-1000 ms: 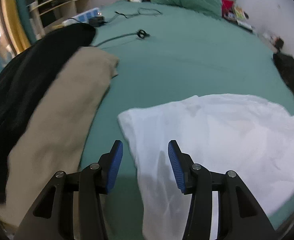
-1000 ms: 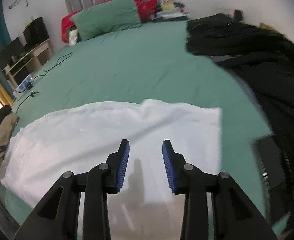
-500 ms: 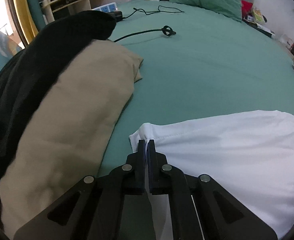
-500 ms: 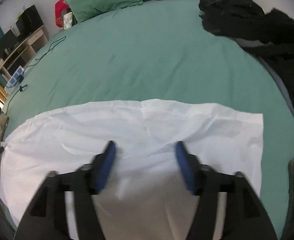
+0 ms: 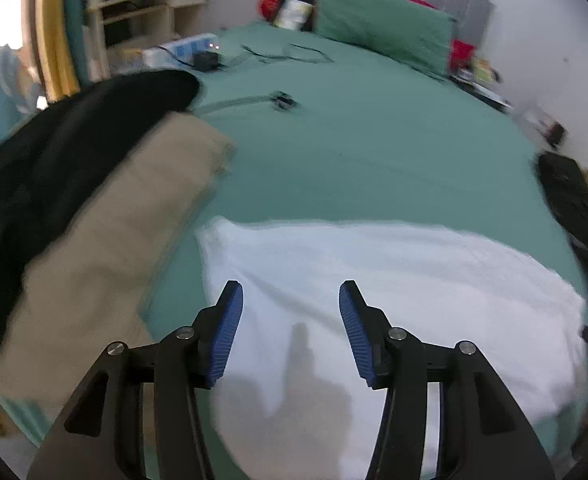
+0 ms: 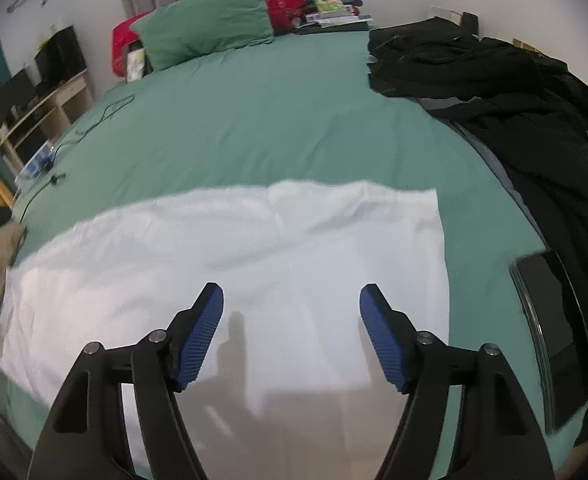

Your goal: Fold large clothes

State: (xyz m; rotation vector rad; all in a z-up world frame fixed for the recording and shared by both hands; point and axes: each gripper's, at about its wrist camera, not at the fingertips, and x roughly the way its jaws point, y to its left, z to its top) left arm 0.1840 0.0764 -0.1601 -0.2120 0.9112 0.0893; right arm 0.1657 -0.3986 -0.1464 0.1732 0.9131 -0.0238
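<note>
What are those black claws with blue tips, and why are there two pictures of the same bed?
Each claw is a hand-held gripper that a person carries, one per hand, with a small camera looking along its fingers. One picture comes from the left hand-held gripper, the other from the right hand-held gripper. Both are open and hold nothing; the left one's jaws have just been opening. Under them a white garment lies spread on the green bed. A beige garment and black clothes lie at the sides.

no readable text, labels or brands anywhere, items by the pillow too blurred
</note>
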